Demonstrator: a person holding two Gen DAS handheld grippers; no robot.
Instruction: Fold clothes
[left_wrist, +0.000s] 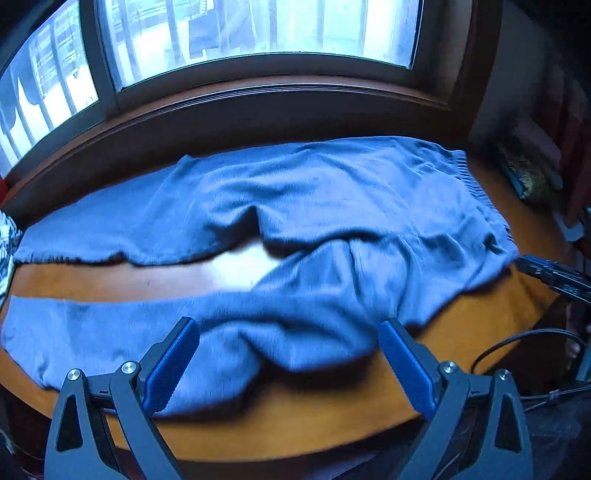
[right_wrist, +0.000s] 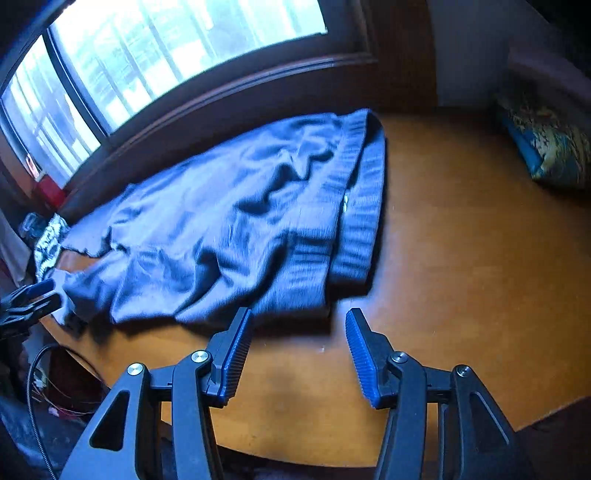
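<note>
- Blue garment (left_wrist: 280, 221) lies spread and rumpled on the wooden tabletop (right_wrist: 461, 258), far side under the window (left_wrist: 258, 29), near half bunched in folds.
- Left gripper (left_wrist: 288, 343): jaws wide, cloth lies below and between them, pads not pressing on it. Risk: closing here grabs a bunched lump and several layers, so the fold comes out crooked.
- Right gripper (right_wrist: 299, 328): jaws about half apart, empty, over bare tabletop just near of the ribbed hem (right_wrist: 354, 229). Risk: it misses the edge or pinches only one layer.
- Near fold sits close to the tabletop's near edge; an uneven pull could drag the cloth off.
- Cable (left_wrist: 517, 343) hangs at the right; could snag.
</note>
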